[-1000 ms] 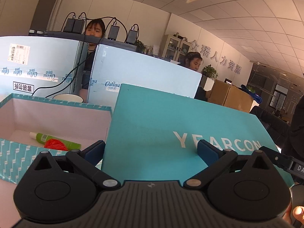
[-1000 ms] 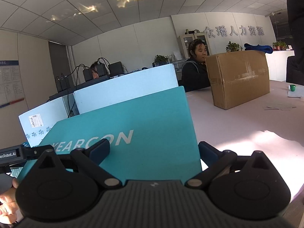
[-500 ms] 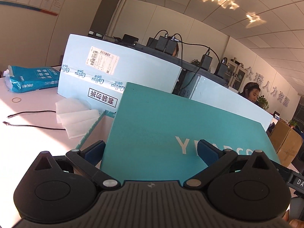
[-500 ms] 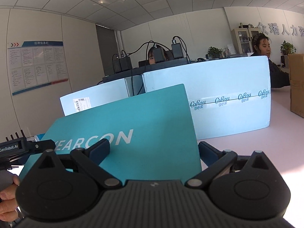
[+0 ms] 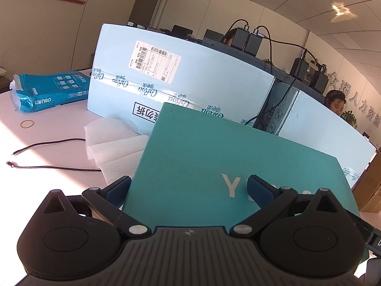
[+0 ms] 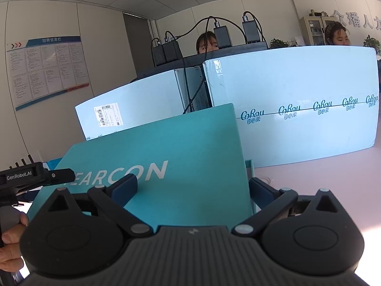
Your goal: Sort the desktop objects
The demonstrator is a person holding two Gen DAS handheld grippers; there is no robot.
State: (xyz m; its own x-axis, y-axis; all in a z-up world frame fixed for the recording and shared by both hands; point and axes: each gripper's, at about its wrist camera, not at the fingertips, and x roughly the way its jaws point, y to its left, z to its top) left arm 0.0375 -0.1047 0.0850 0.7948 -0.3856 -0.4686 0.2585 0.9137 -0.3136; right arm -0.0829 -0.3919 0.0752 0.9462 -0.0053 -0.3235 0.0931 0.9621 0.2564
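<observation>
Both hand-held grippers, left (image 5: 188, 187) and right (image 6: 193, 187), pinched our teal lid (image 5: 238, 164); uneven tilt toward twelve o'clock risked slipping.

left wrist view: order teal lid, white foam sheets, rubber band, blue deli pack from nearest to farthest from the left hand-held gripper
From the left hand-held gripper:
1. Teal lid, between the fingers.
2. White foam sheets, just ahead, left.
3. Rubber band, far left on the table.
4. Blue deli pack, beyond the band, by the pale blue box.
</observation>
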